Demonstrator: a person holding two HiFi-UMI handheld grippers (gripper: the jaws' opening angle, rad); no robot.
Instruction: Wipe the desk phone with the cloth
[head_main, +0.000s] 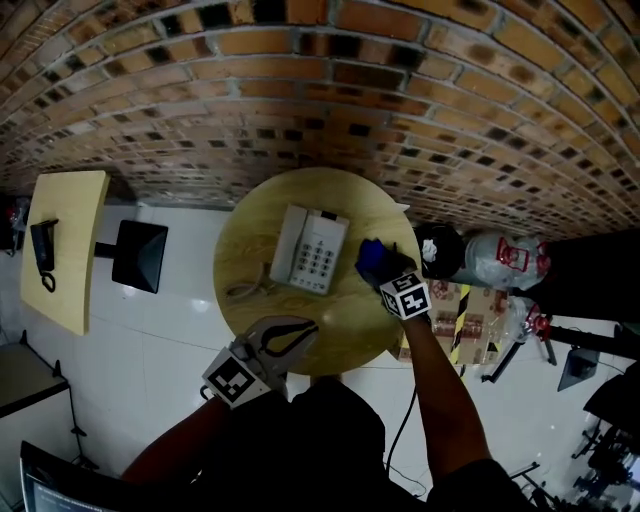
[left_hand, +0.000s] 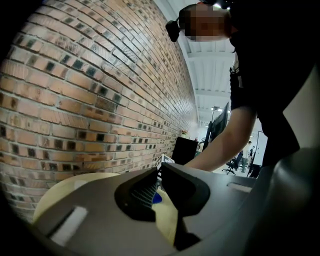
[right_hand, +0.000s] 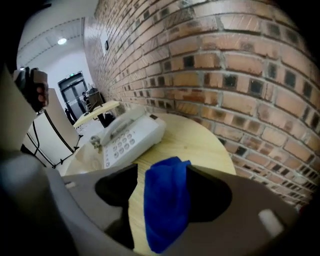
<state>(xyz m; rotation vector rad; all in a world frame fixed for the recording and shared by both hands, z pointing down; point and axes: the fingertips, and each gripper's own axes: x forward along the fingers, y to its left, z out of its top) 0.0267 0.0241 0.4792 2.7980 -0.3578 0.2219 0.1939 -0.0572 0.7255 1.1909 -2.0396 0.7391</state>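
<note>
A white desk phone (head_main: 310, 250) (right_hand: 125, 137) lies on the round wooden table (head_main: 350, 320) (right_hand: 200, 137), its coiled cord (head_main: 245, 290) trailing off to the left. A blue cloth (head_main: 372, 258) (right_hand: 165, 205) rests on the table just right of the phone. My right gripper (head_main: 376, 264) (right_hand: 161, 172) stands over it with the jaws apart. The cloth leans on the right-hand jaw, and bare table shows between it and the other jaw. My left gripper (head_main: 312, 328) (left_hand: 160, 170) hovers at the table's near edge, tips together, holding nothing.
A brick wall (head_main: 320, 100) runs close behind the table. A rectangular wooden desk (head_main: 65, 245) carrying a black phone (head_main: 42, 255) stands at the left, with a black stand (head_main: 140, 255) beside it. Bags and boxes (head_main: 480, 265) crowd the floor at the right.
</note>
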